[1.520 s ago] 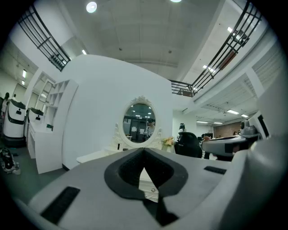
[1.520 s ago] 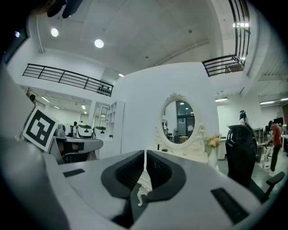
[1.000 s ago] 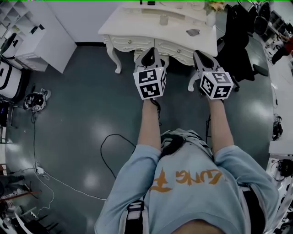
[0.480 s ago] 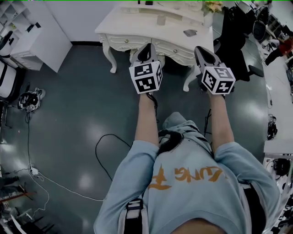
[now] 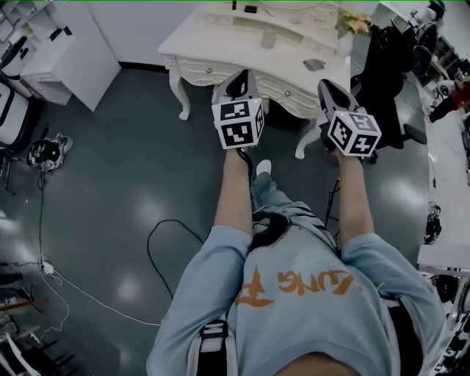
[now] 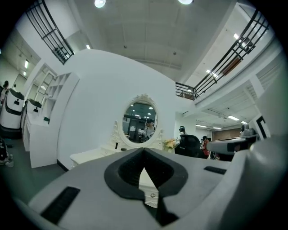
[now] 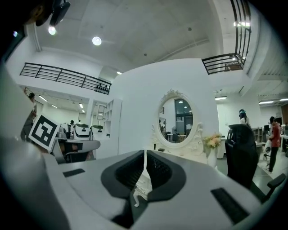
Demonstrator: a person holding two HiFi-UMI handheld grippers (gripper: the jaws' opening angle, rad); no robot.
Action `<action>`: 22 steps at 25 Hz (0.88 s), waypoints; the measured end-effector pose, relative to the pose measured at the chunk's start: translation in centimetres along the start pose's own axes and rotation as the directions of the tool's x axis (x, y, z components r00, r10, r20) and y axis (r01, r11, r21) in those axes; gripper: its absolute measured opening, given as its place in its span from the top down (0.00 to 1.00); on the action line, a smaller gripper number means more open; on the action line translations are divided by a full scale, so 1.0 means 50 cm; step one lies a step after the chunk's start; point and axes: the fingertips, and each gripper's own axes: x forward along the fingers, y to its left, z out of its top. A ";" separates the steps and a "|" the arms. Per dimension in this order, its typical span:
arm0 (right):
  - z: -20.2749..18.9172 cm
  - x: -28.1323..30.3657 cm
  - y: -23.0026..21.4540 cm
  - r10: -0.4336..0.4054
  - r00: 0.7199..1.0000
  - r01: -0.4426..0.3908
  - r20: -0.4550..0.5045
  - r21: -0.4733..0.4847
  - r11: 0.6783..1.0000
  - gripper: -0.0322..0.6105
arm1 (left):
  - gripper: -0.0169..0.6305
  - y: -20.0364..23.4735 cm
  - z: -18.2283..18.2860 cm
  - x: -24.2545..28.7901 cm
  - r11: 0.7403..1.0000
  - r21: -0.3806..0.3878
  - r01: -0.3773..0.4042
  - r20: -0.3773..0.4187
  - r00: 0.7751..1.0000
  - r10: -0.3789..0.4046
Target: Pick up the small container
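Note:
A small pale container (image 5: 269,38) stands on the white dressing table (image 5: 220,45) at the top of the head view, ahead of both grippers. My left gripper (image 5: 239,79) is held over the table's front edge, its jaws shut with nothing between them. My right gripper (image 5: 328,88) hangs by the table's right front corner, shut and empty too. In the left gripper view the shut gripper (image 6: 144,152) points at the oval mirror (image 6: 140,123); the right gripper (image 7: 145,153) faces the same mirror (image 7: 175,122). The container does not show in either gripper view.
A flat dark object (image 5: 313,64) and a vase of flowers (image 5: 356,22) sit on the table's right part. A black office chair (image 5: 385,81) stands right of the table. White shelving (image 5: 66,62) stands at the left. Cables (image 5: 158,242) lie on the dark floor.
The person has stepped forward, and a foot now shows between the arms. Both grippers stay shut and raised before the table, which has shifted slightly in the view.

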 end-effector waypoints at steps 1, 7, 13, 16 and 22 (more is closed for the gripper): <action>-0.003 0.013 -0.004 0.002 1.000 -0.002 0.003 0.011 1.000 0.89 | 0.94 0.001 -0.003 0.010 1.000 0.008 0.004 -0.006 1.000 -0.004; -0.042 0.093 -0.035 0.020 0.999 -0.018 -0.026 0.043 0.999 0.89 | 0.94 0.020 -0.041 0.085 1.000 0.003 0.021 -0.052 0.998 -0.021; -0.102 0.186 -0.137 -0.010 0.996 0.019 -0.090 0.095 0.995 0.89 | 0.94 0.046 -0.104 0.204 1.000 -0.023 -0.003 -0.103 0.995 0.001; -0.156 0.250 -0.175 0.008 0.990 0.013 -0.142 0.143 0.990 0.89 | 0.94 0.065 -0.155 0.264 0.998 -0.061 -0.029 -0.137 0.990 0.020; -0.259 0.379 -0.220 0.061 0.972 -0.003 -0.229 0.244 0.970 0.89 | 0.94 0.107 -0.275 0.369 0.992 -0.101 -0.081 -0.266 0.963 0.051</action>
